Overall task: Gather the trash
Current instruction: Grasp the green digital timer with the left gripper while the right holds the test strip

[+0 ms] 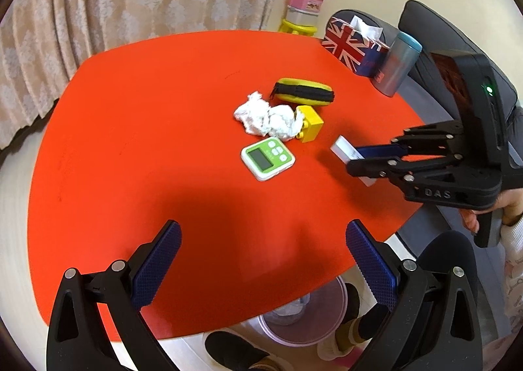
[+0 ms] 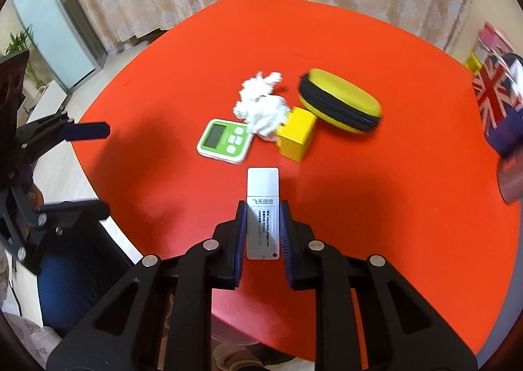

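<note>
Crumpled white tissue (image 1: 265, 118) (image 2: 262, 106) lies mid-table on the red table (image 1: 147, 142) (image 2: 392, 207), touching a yellow block (image 1: 310, 122) (image 2: 296, 138). My right gripper (image 2: 262, 207) (image 1: 351, 163) is shut on a white USB stick (image 2: 262, 207) (image 1: 343, 149), held just above the table, short of the tissue. My left gripper (image 1: 261, 230) (image 2: 94, 168) is open and empty over the table's near edge. A clear bin (image 1: 302, 315) with tissue inside stands on the floor under that edge.
A green timer (image 1: 267, 158) (image 2: 225, 141) sits in front of the tissue. A yellow zip case (image 1: 303, 91) (image 2: 340, 106) lies behind it. A Union Jack tissue box (image 1: 354, 45) (image 2: 497, 99) and a grey-blue cup (image 1: 398, 63) stand at the far right.
</note>
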